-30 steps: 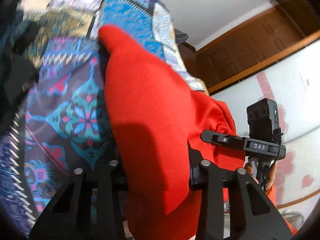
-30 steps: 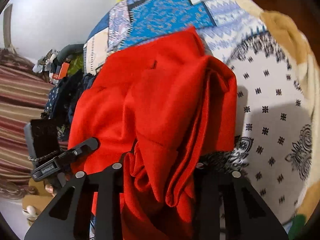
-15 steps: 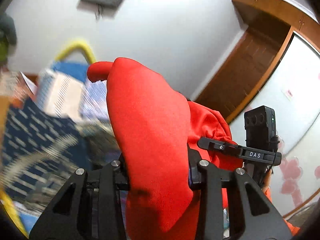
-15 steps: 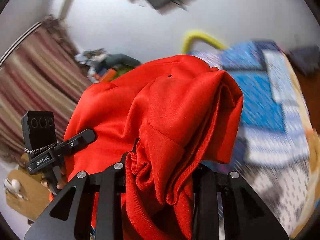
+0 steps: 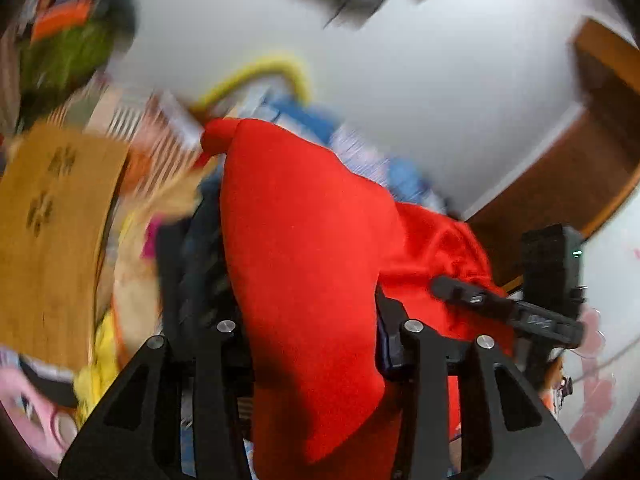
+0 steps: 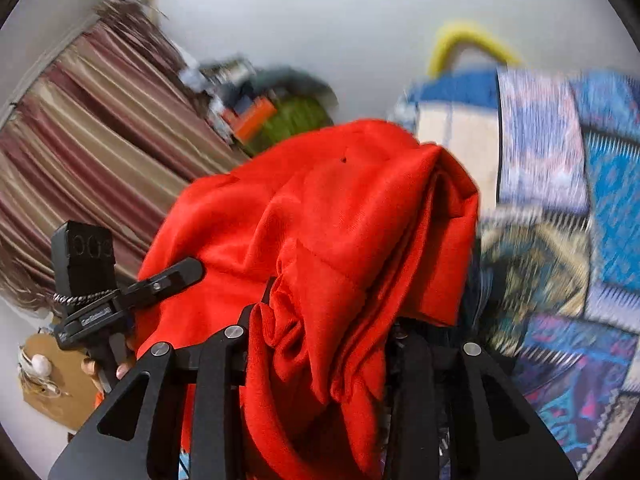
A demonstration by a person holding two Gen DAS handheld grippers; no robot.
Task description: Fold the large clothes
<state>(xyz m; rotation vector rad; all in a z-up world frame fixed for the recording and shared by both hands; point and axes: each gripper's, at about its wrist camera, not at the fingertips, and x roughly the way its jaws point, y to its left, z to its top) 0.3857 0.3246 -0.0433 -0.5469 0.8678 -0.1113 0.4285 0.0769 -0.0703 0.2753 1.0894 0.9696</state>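
A large red garment is bunched and held up in the air between both grippers. My left gripper is shut on one part of the red garment, which drapes over and hides its fingertips. My right gripper is shut on another bunched part of the red garment. The right gripper also shows at the right in the left wrist view. The left gripper shows at the left in the right wrist view. The views are blurred by motion.
A bed with a blue patterned patchwork cover lies below and to the right. A yellow curved tube stands at its far end. Striped curtains, a cluttered shelf and an orange-brown cloth are around. A brown wooden door is at right.
Both grippers have lifted and swung upward with the red garment. The views went from looking down at the bed cover to looking at the wall, curtains and door.
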